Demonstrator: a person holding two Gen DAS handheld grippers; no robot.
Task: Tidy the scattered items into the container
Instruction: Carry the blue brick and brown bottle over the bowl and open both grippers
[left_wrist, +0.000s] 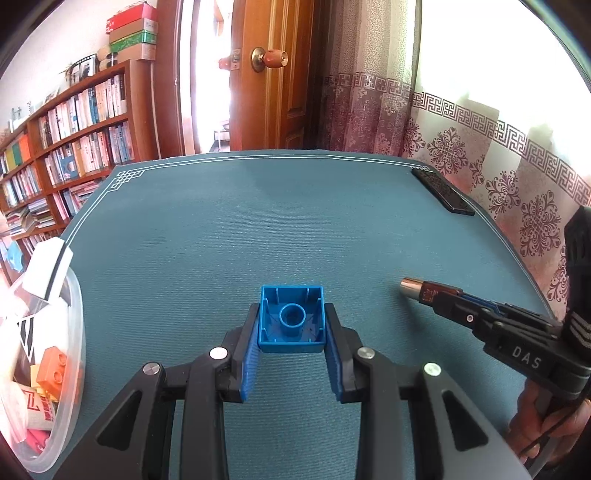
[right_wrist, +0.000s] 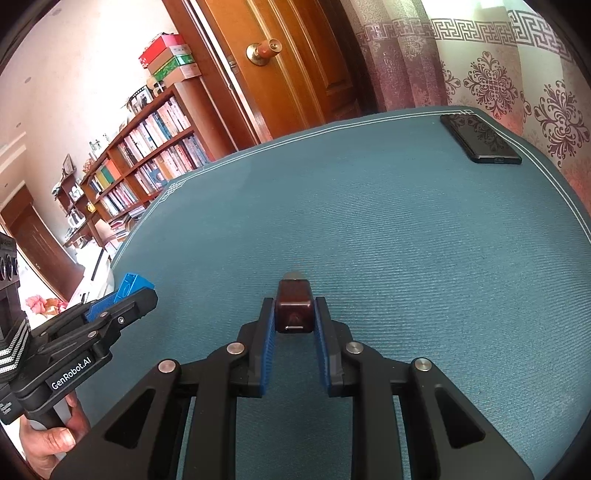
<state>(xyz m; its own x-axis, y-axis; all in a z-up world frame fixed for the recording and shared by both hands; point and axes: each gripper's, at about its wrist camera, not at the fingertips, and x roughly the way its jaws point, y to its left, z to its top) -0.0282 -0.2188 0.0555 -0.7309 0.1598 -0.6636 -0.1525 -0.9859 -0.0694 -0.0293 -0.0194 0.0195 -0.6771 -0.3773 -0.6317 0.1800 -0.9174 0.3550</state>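
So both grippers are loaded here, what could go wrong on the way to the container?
1. The blue brick sits at the very tips of the left gripper; a tilt could drop it on the teal mat.
2. The dark red lighter is smooth and held near its rear end by the right gripper, so it may slip or pivot.
3. The clear container looks nearly full; added items could spill over its rim.

Bookshelf (left_wrist: 74, 140) left, wooden door (left_wrist: 273, 74), patterned curtain (left_wrist: 480, 155).
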